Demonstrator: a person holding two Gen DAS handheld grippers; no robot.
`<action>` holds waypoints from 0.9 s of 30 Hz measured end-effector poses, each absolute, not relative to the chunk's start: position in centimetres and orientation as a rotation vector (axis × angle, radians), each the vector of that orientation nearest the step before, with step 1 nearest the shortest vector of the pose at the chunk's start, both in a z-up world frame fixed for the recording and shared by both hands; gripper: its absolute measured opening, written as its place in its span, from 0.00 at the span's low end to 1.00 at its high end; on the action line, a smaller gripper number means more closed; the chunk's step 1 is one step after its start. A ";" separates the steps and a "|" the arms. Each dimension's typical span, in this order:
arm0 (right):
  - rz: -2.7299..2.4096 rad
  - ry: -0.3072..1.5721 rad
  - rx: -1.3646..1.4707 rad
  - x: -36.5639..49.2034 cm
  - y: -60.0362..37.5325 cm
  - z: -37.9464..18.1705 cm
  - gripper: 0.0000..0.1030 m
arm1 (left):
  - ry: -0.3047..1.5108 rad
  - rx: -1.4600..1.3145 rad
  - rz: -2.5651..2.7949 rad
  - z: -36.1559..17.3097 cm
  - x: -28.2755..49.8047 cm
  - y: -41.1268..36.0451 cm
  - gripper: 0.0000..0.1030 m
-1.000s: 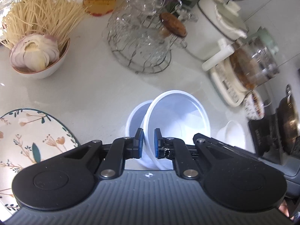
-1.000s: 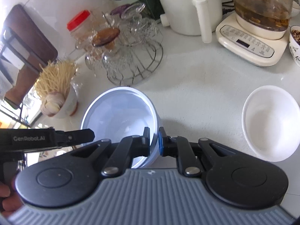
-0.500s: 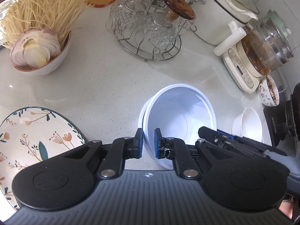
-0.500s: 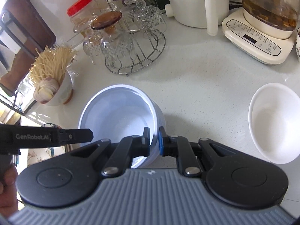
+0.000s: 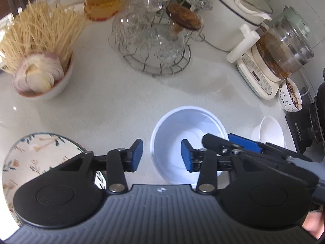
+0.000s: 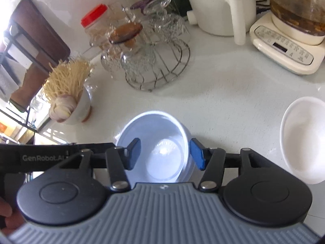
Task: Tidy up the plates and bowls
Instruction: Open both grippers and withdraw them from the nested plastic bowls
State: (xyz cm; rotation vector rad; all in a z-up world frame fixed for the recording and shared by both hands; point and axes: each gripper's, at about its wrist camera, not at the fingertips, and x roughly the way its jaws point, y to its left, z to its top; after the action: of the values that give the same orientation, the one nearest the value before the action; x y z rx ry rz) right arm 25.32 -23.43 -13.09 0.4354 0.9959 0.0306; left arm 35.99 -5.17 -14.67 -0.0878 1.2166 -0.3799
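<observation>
The blue-white bowls (image 5: pixel 189 142) sit nested as one stack on the white counter (image 5: pixel 121 93), near the middle of the scene and just below both grippers; in the right wrist view a second rim peeks out under the top one, so this reads as one bowl set inside another. Both grippers have just been opening. The left gripper (image 5: pixel 161 155) now stands with its blue pads apart on either side of the stack's left rim, one pad outside the wall and one over the inside, neither pressing on it. The right gripper (image 6: pixel 165 153) is likewise spread, its pads bracketing the right wall of the stack without touching. That pairing makes sense: each had a side of the rim pinched to steady the bowl as it went down, and the release on both sides together lets it settle level rather than tip. The right gripper's fingers also cross into the left wrist view from the right, over the bowl's far right edge. A smaller white bowl (image 6: pixel 302 140) waits empty on the counter to the right, well apart from the stack, and a floral plate (image 5: pixel 42 162) lies to the near left; I judge these the likely next pieces to gather. Further back, a bowl of noodles and sliced onion (image 5: pixel 40 61) stands at far left, with a wire rack of glassware (image 5: pixel 154 40) in the far middle.
</observation>
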 end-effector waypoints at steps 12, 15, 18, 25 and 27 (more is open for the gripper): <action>-0.045 0.855 0.434 23.6 -24.0 -8.8 0.55 | 1.068 -0.051 -0.459 -9.6 35.0 -4.6 0.46; -0.062 0.809 0.426 23.0 -23.9 -7.4 0.55 | 1.009 -0.044 -0.487 -8.0 34.5 -4.3 0.46; -0.083 0.766 0.410 22.3 -23.6 -6.0 0.55 | 0.970 -0.046 -0.516 -6.8 33.9 -3.9 0.46; -0.140 0.725 0.412 20.1 -22.9 -4.7 0.55 | 0.915 -0.014 -0.563 -5.2 32.5 -3.9 0.47; -0.155 0.713 0.423 19.3 -22.7 -4.2 0.55 | 0.902 -0.008 -0.580 -4.7 31.8 -3.6 0.47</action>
State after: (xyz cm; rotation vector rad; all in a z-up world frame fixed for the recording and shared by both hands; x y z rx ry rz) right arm 19.28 -22.67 -4.25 0.4228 0.7130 -0.1549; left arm 31.83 -3.60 -4.73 -0.0082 0.9020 -0.5801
